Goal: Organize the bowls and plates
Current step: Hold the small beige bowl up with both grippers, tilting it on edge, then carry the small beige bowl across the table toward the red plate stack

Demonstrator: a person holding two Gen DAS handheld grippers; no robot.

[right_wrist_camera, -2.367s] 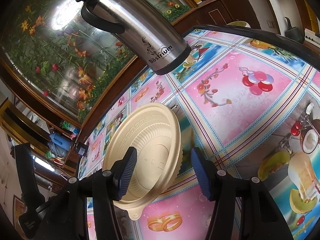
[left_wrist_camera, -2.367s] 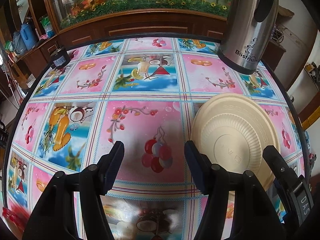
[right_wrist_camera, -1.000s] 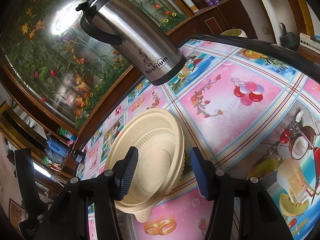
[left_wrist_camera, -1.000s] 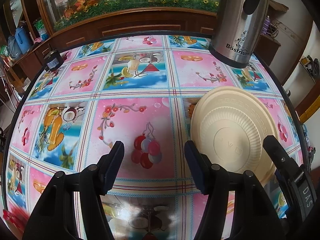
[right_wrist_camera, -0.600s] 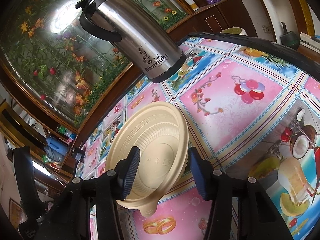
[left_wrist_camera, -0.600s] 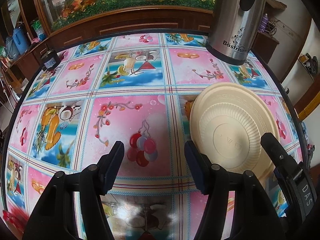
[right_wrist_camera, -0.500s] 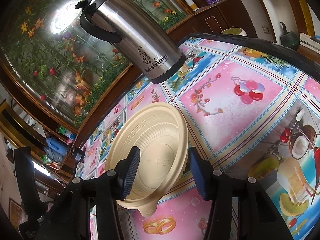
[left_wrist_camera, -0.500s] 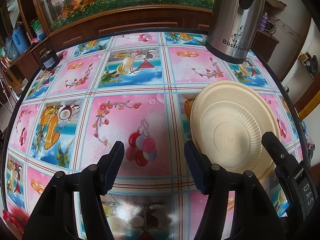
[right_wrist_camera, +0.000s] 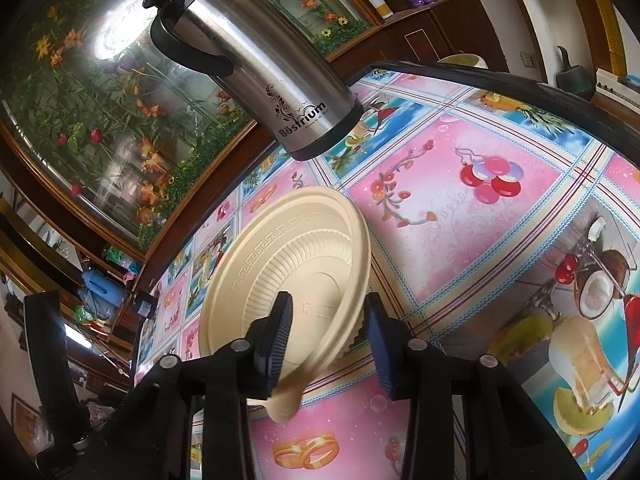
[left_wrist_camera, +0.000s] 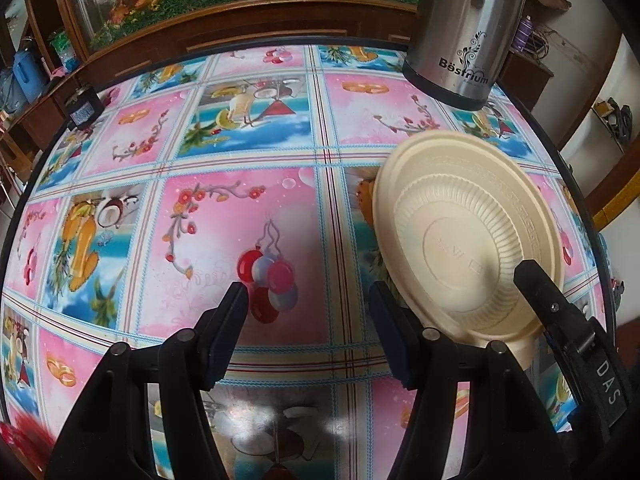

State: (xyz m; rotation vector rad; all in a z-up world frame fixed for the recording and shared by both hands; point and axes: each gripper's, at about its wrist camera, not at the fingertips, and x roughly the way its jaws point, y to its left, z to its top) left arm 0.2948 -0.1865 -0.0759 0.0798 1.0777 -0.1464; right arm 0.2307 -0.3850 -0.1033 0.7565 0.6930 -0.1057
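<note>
A cream plastic plate (right_wrist_camera: 288,264) with a ribbed well and a small tab lies tilted on the table, right of centre in the left wrist view (left_wrist_camera: 460,232). A ribbed edge of something under it shows at its near side. My right gripper (right_wrist_camera: 328,328) straddles the plate's near rim; its jaws are closing. The left finger lies over the plate's inside, while the right finger stands just outside the rim with a small gap. One right gripper finger (left_wrist_camera: 538,284) shows over the plate. My left gripper (left_wrist_camera: 308,320) hangs open over the balloon picture, holding nothing.
A steel thermos jug (right_wrist_camera: 256,64) stands on the far side of the plate, also seen as the jug (left_wrist_camera: 460,32). The round table (left_wrist_camera: 200,208) wears a pink and blue picture cloth. A wooden cabinet with flower glass runs behind it. A small dark box (left_wrist_camera: 82,106) sits at the far left edge.
The right gripper's jaws have drawn closer together around the plate's near rim. The left gripper has stayed open and almost still.
</note>
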